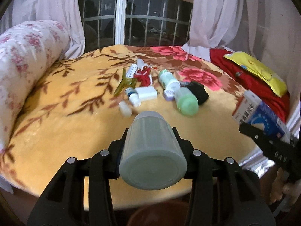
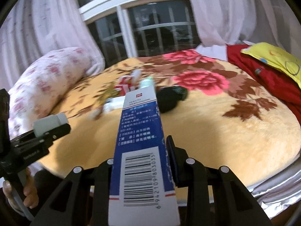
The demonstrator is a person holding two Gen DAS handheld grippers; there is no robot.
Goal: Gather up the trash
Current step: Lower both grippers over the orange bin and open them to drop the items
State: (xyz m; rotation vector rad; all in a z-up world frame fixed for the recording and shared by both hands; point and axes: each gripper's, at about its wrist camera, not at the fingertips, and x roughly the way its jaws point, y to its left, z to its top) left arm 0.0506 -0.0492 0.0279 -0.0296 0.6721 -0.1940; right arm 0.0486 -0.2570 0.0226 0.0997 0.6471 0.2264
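hands each carry a gripper over the bed [image 1: 62, 131]. left gripper [image 1: 150, 141] has its fingers closed on a pale jar [image 1: 152, 150]; right gripper [image 2: 141, 162] pinches a blue medicine box [image 2: 143, 150]. both seem mid-carry, so next likely comes a drop into a bin. only the left view shows a brown rim [image 1: 160, 214] below, plus bottles [image 1: 186, 101] left on the bed.
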